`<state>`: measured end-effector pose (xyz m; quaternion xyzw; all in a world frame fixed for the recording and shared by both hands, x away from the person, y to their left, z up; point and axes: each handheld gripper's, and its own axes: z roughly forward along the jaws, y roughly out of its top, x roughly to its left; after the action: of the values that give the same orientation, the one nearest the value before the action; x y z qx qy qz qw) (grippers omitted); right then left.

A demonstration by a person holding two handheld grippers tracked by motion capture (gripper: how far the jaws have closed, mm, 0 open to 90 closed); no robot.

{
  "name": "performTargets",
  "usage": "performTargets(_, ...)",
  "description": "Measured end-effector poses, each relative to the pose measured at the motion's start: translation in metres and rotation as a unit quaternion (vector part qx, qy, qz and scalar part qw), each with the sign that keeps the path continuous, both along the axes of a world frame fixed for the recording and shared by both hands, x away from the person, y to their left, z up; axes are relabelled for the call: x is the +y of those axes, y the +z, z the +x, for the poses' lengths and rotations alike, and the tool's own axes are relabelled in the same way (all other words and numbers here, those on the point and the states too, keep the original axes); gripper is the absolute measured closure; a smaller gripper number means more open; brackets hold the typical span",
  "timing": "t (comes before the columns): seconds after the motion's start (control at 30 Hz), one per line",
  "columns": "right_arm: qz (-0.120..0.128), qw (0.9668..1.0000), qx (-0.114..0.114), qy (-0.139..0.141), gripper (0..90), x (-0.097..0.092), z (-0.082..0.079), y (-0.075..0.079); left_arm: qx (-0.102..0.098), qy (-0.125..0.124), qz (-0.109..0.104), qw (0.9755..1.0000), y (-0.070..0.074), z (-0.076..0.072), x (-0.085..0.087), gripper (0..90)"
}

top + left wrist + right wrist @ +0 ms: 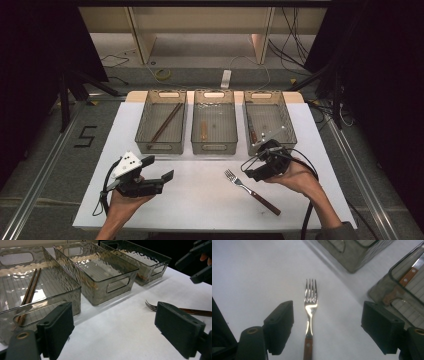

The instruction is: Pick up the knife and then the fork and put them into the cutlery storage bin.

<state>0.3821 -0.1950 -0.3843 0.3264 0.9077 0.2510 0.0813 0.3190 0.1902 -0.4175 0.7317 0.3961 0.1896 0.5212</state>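
Right gripper [327,327] open over the fork [310,307], nothing held.

Its jaws stand wide, one on each side of the fork's neck, not touching it. The fork lies flat on the white table [200,190] near the right bin [289,122], tines pointing left and far, wooden handle toward the near right. The left gripper [160,167] hangs open and empty at the near left, in front of the left bin [142,117] with its chopsticks [166,121]; the middle bin [214,146] sits between.
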Motion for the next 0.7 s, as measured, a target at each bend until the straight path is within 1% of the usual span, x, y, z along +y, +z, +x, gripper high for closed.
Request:
performTargets(0.17, -0.011, 0.9999, 0.007, 0.008, 26.0, -0.001, -0.006, -0.006, 0.0, -0.002, 0.002, 1.0, 0.0, 0.0, 0.0, 14.8)
performTargets(0.27, -0.014, 0.9998, 0.012, 0.008, 25.0, -0.002, -0.009, -0.008, 0.002, -0.002, 0.003, 1.0, -0.001, 0.0, -0.001, 14.8)
performTargets(0.37, -0.021, 0.9996, 0.014, 0.009, 24.1, -0.003, -0.012, -0.01, 0.0, 0.0, 0.0, 1.0, 0.0, 0.0, 0.0, 14.8)
performTargets(0.4, -0.023, 0.9996, 0.015, 0.01, 24.1, -0.004, -0.013, -0.012, 0.001, -0.002, 0.004, 1.0, 0.0, 0.0, 0.0, 14.8)
performTargets(0.53, -0.035, 0.9989, 0.027, 0.013, 23.2, -0.005, -0.015, -0.019, 0.0, -0.002, 0.003, 1.0, 0.0, 0.0, 0.0, 14.8)
performTargets(0.63, -0.049, 0.9982, 0.031, 0.015, 24.6, -0.005, -0.017, -0.024, 0.0, -0.002, 0.003, 1.0, 0.0, 0.0, 0.0, 14.8)
performTargets(0.7, -0.052, 0.9978, 0.036, 0.02, 26.2, -0.005, -0.018, -0.027, 0.0, 0.0, 0.0, 1.0, 0.0, 0.0, 0.0, 14.8)
